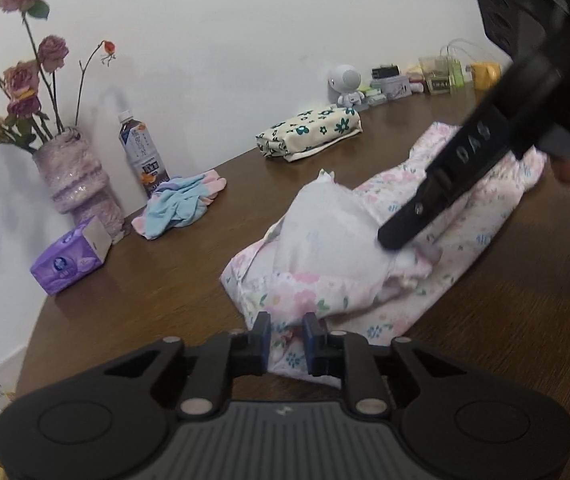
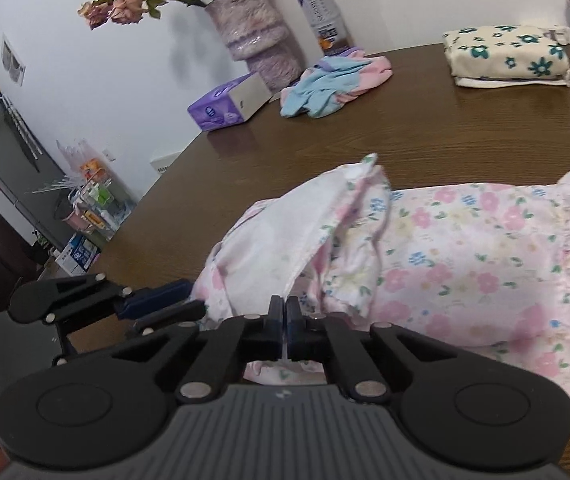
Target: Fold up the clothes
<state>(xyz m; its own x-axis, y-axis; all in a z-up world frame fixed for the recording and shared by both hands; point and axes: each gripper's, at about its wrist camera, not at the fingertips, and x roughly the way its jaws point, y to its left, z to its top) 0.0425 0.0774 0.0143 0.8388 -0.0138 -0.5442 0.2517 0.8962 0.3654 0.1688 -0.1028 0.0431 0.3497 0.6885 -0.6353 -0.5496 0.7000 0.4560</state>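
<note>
The pink floral garment (image 2: 465, 264) lies spread on the brown table (image 2: 405, 128), its near-left portion turned back so the white inner side faces up.

Handling, as judged: thin cotton-like cloth, light, limp, not fragile and not slippery. It will sag and crease wherever it is unsupported, so hold is best taken at hems and corners, two points well apart, to carry a straight fold line.

Left gripper (image 1: 287, 334): jaws narrowed, a bunch of the garment's near edge between them; the pads appear to pinch it. Right gripper (image 2: 285, 316): jaws clenched tight on a thin layer of the turned-back white edge.

Count, left to right along the wall side: one vase (image 1: 77, 176) of dried roses, one purple tissue pack (image 1: 71, 258), one drink bottle (image 1: 141, 152), one crumpled blue-and-pink garment (image 1: 179, 204), one folded cream floral bundle (image 1: 309, 132), one small white figure (image 1: 347, 84). Beyond it, small clutter too blurred to count. Garments in all: three, one of them folded.
</note>
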